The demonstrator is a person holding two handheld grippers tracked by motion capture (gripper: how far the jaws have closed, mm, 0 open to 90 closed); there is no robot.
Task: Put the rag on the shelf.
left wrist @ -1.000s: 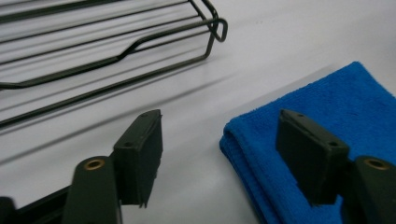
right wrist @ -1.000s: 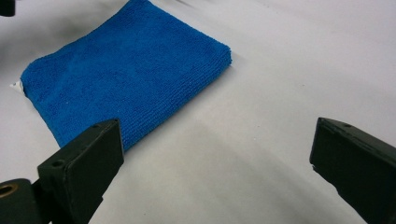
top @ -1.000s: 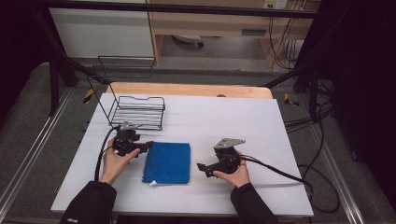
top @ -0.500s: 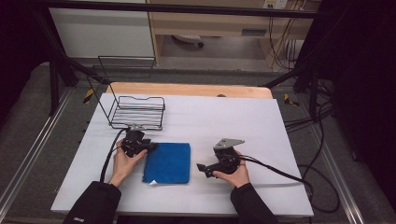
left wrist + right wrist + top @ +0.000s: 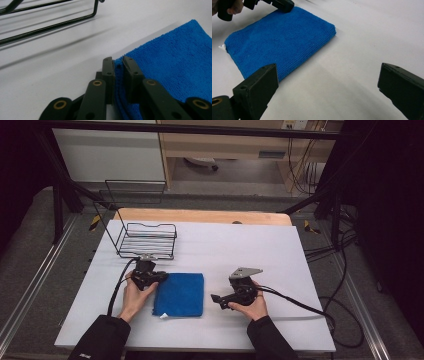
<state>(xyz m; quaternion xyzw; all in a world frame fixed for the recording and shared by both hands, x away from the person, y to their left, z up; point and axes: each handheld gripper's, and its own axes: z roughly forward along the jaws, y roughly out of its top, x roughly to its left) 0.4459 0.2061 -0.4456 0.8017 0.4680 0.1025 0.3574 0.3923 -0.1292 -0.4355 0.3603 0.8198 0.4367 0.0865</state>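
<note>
Blue cloth (image 5: 175,65) corner now between the left gripper's (image 5: 119,66) just-closing jaws

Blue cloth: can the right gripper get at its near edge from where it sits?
Probably yes. The right gripper is open, its fingers beside the blue cloth, with only bare table between. The left gripper has just been closing on the far corner.

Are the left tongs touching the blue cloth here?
Touching. In the left gripper view the left tongs have just been closing, and their jaws pinch the corner of the blue cloth between them.
</note>
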